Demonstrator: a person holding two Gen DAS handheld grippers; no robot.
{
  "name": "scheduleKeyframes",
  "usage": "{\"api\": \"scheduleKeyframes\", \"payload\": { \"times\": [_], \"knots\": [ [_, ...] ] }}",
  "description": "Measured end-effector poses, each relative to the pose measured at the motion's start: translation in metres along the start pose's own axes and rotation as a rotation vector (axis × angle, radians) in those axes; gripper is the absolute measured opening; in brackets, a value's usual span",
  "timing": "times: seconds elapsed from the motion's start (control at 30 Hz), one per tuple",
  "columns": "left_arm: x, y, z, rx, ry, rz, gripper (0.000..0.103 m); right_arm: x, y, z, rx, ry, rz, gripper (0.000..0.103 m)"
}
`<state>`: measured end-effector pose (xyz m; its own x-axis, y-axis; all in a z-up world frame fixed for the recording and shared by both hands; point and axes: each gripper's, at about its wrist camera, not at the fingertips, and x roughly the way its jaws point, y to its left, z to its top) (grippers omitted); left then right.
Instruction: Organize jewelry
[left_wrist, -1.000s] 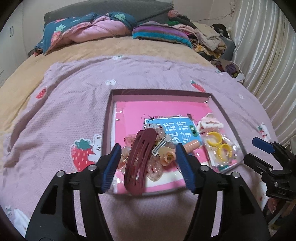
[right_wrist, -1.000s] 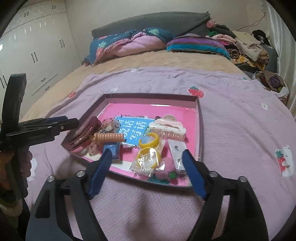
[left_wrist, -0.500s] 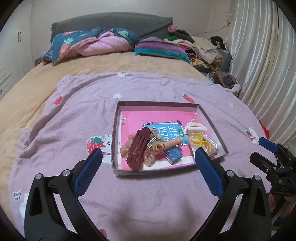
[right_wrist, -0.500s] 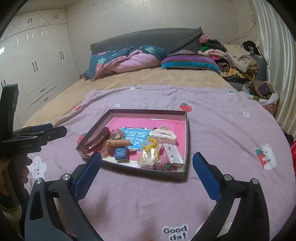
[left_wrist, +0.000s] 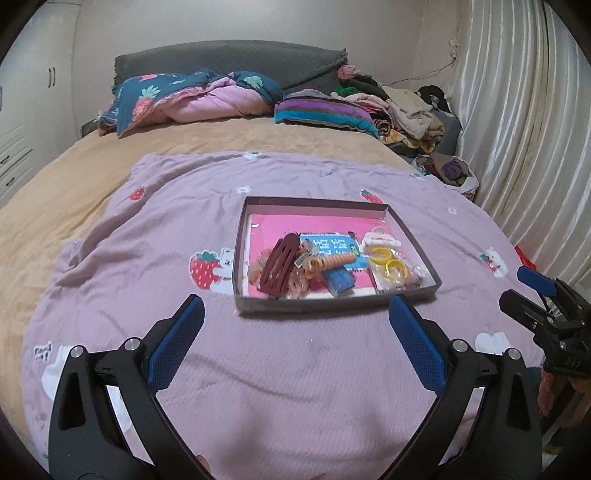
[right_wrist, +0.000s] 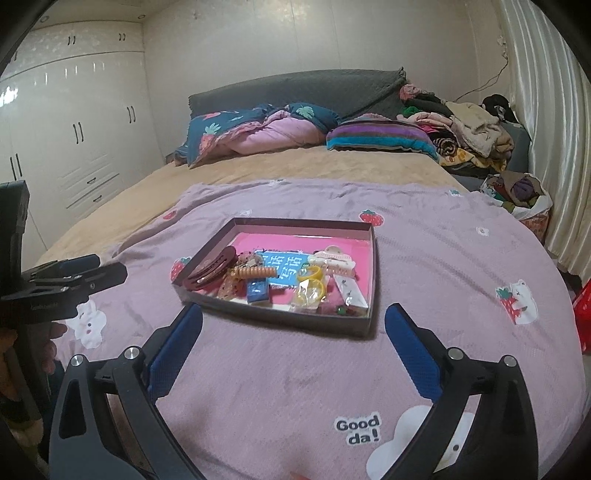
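A shallow dark box (left_wrist: 413, 242) (right_wrist: 373, 273) with a pink floor lies on the lilac blanket. It holds a dark red hair clip (left_wrist: 279, 266) (right_wrist: 212, 267), an orange spiral hair tie (left_wrist: 330, 261) (right_wrist: 253, 273), a blue card (left_wrist: 338, 281) (right_wrist: 258, 290), yellow rings in a bag (left_wrist: 389, 264) (right_wrist: 312, 284) and a cream claw clip (left_wrist: 380, 238) (right_wrist: 334, 258). My left gripper (left_wrist: 295, 341) is open and empty, well back from the box's near edge. My right gripper (right_wrist: 293, 343) is open and empty, also in front of the box.
The lilac blanket (left_wrist: 288, 369) covers a tan bedspread (left_wrist: 74, 177). Pillows and folded quilts (left_wrist: 207, 99) lie at the headboard, a clothes pile (left_wrist: 402, 107) at the far right. A curtain (left_wrist: 524, 129) hangs on the right; white wardrobes (right_wrist: 74, 122) stand on the left.
Both grippers have pulled back and up from the box and opened wider. The dark red hair clip, earlier between my left fingers, lies in the box.
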<state>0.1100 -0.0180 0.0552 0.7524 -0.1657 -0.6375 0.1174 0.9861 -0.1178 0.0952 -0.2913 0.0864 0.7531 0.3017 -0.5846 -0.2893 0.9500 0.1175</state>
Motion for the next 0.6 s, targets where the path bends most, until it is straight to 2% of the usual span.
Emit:
{"api": "scheduleKeyframes", "payload": {
  "times": [0.37,0.6],
  "knots": [
    [-0.003,0.001,-0.046,-0.024,0.013,0.013,0.093,-0.007,0.007,-0.037,0.001,0.011,-0.017,0.099],
    [-0.004,-0.003,-0.063,-0.023,0.024,0.008,0.093,-0.004,0.007,-0.059,0.041,0.028,-0.028,0.099]
  ]
}}
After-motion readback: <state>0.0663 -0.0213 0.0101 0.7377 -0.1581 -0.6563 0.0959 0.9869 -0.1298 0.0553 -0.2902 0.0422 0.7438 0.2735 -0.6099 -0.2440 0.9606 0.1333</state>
